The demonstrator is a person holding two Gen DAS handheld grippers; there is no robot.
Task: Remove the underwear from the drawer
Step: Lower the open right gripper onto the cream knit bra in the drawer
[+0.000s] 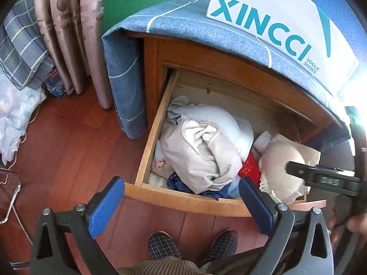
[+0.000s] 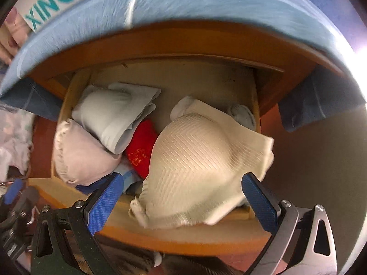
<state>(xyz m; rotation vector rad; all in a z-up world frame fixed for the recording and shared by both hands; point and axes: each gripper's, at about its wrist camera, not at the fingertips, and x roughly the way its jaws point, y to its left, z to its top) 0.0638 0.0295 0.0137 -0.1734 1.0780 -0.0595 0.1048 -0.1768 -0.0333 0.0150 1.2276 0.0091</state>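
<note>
Writing I can read: the white cardboard shoe box (image 1: pixel 282 20) on the cabinet top says "XINCCI" in teal capitals, with "VOGUE SHOES" in small letters beside it.
Cabinet: an orange-brown wooden bedside cabinet (image 1: pixel 206 55), covered by a blue woven cloth with thin white lines (image 1: pixel 183 20).
Drawer: the pale wooden drawer (image 1: pixel 156 135) is pulled out, heaped with soft crumpled clothes.
Task item: I see the cream ribbed padded bra (image 2: pixel 201 167) at the drawer's right front, its frilled edge lying over the front rail.
Neighbours: a beige crumpled garment (image 1: pixel 201 153), a pale folded garment (image 2: pixel 114 116) and a red cloth with gold print (image 2: pixel 141 151) to its left.
Left gripper (image 1: pixel 181 204): jaws wide apart, holding nothing, above the drawer front.
Right gripper (image 2: pixel 182 204): jaws spread wide either side of the bra; its blue textured pads (image 2: pixel 104 204) grip nothing.
</note>
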